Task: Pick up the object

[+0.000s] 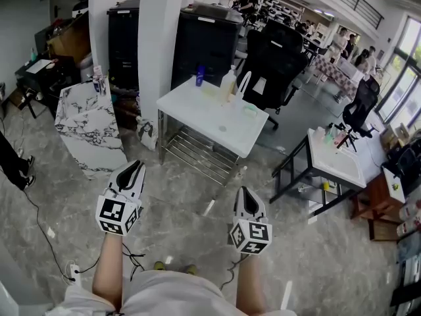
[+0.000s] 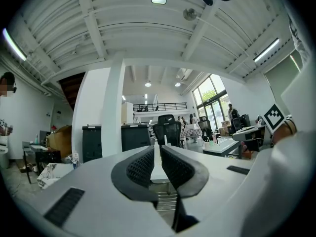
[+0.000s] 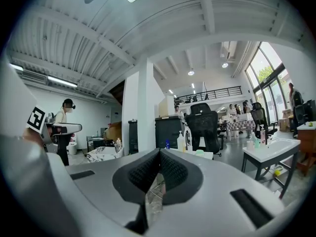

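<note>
Hovering above the grey floor [image 1: 191, 196], the left claw [image 1: 135, 166] has its jaws a narrow slit apart with nothing between them. The right claw [image 1: 245, 191] beside it is pressed shut and empty. Well ahead of both stands the white worktop [image 1: 197, 110], bearing a blue bottle [image 1: 200, 76] and a pale bottle [image 1: 228, 84]. I cannot tell which is the object.

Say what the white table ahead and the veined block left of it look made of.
White table: smooth matte top, likely laminate or painted board; metal wire shelf beneath. Block: white with dark veins, marble or marble-print; cannot tell which.
</note>
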